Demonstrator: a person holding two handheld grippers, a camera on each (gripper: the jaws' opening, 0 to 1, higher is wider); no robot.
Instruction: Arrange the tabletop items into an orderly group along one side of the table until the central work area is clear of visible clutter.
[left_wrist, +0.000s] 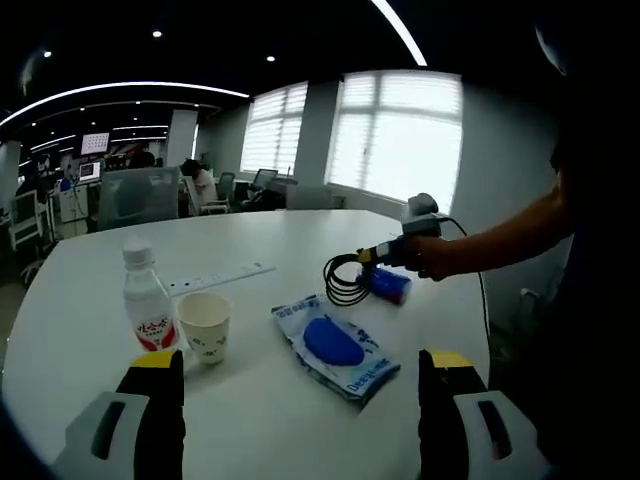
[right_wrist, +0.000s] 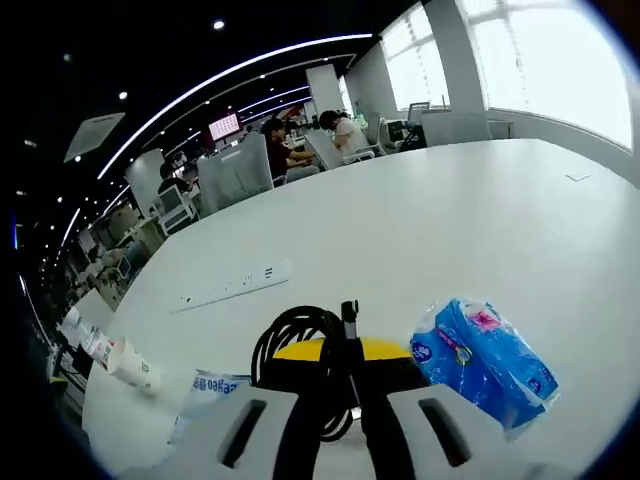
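My left gripper (left_wrist: 300, 388) is open over the near side of the white round table (left_wrist: 250, 420), with nothing between its jaws. Ahead of it stand a clear water bottle (left_wrist: 148, 300) and a paper cup (left_wrist: 205, 325), and a blue wet-wipes pack (left_wrist: 335, 345) lies flat to their right. A person's hand holds my right gripper (left_wrist: 372, 257) farther right, shut on a black cable coil (left_wrist: 345, 282) beside a blue tissue pack (left_wrist: 387, 286). In the right gripper view, the right gripper (right_wrist: 350, 365) pinches the cable coil (right_wrist: 295, 335), and the tissue pack (right_wrist: 485, 360) lies to its right.
A white power strip (left_wrist: 220, 278) (right_wrist: 235, 285) lies across the table's middle. The cup (right_wrist: 130, 365) and bottle (right_wrist: 90, 340) appear at the far left of the right gripper view, near the wipes pack (right_wrist: 210, 388). Office chairs, desks and seated people stand beyond the table.
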